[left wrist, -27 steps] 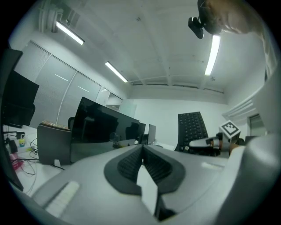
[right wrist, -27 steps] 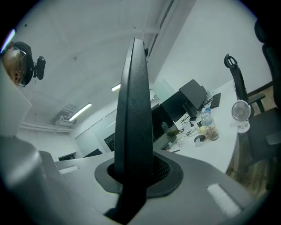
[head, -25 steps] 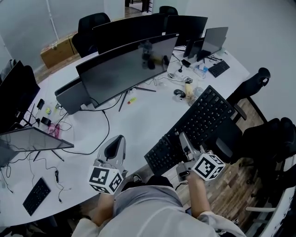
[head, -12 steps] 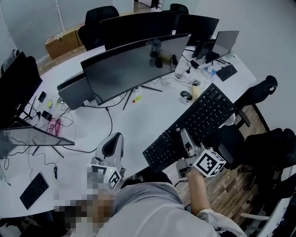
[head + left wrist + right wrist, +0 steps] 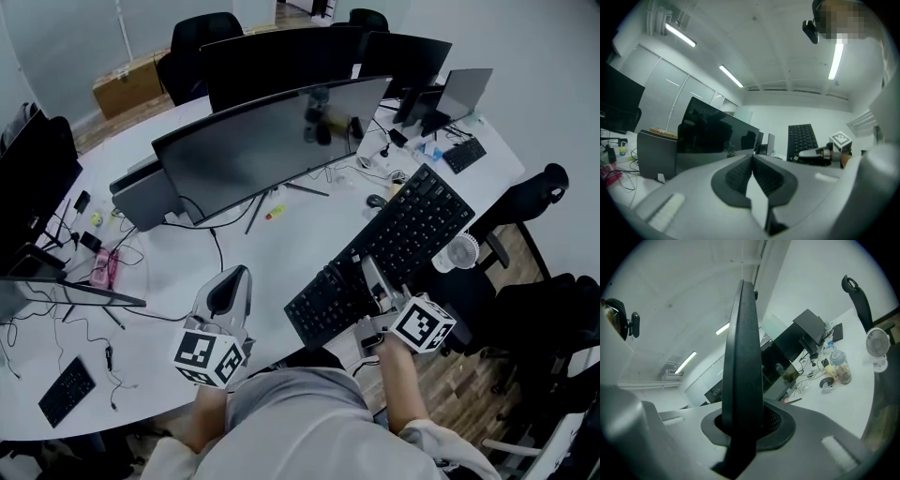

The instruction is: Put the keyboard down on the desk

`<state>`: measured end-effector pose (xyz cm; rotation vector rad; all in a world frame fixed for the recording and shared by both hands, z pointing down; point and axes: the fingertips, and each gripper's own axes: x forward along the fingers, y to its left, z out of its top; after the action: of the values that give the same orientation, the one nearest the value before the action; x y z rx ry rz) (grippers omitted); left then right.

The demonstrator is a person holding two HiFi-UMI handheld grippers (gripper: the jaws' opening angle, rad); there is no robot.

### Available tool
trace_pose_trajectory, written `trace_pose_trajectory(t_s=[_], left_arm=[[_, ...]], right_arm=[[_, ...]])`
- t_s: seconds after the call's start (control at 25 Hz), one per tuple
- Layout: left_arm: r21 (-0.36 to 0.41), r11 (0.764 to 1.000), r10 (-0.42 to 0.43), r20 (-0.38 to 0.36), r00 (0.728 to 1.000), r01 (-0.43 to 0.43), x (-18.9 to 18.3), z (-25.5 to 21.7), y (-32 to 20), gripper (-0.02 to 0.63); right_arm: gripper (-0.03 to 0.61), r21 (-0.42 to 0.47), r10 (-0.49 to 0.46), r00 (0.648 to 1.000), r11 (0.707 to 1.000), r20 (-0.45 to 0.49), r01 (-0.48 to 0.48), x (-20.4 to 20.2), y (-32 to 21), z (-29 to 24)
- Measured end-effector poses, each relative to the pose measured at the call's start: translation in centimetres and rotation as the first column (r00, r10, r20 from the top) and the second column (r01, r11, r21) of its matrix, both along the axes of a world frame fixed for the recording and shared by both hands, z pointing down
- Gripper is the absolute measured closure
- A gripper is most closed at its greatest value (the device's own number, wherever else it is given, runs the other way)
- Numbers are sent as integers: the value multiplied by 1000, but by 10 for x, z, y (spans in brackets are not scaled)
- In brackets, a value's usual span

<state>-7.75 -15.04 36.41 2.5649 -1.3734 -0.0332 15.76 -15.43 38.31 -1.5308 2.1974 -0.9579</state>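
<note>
One shift: keyboard (image 5: 412, 234), clamped in right gripper (image 5: 373, 279), farther over desk (image 5: 272, 255).

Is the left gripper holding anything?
No, the left gripper has its jaws pressed together with nothing between them, while the keyboard sits in the right gripper.

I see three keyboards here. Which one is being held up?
The large black keyboard, clamped edge-on in the right gripper's jaws. The near-left keyboard and the far-right keyboard lie flat on the desk.
</note>
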Motion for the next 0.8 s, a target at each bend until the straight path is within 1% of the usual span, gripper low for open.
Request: trace_pose_trajectory(t_s=[0.36, 0.56, 0.72, 0.8], left_arm=[[-6, 1000, 23, 26, 999, -23, 18, 0, -36, 614], [-6, 1000, 20, 44, 999, -20, 17, -1, -57, 614], [-10, 1000, 18, 45, 999, -17, 14, -2, -69, 614], [-14, 1000, 17, 46, 999, -16, 12, 0, -73, 614]], right_arm=[[508, -12, 8, 996, 1000, 93, -7, 4, -40, 6], [508, -2, -7, 993, 1000, 116, 8, 3, -62, 9], [508, -21, 2, 992, 1000, 129, 0, 3, -75, 14], [508, -17, -4, 990, 1000, 141, 6, 2, -81, 14]])
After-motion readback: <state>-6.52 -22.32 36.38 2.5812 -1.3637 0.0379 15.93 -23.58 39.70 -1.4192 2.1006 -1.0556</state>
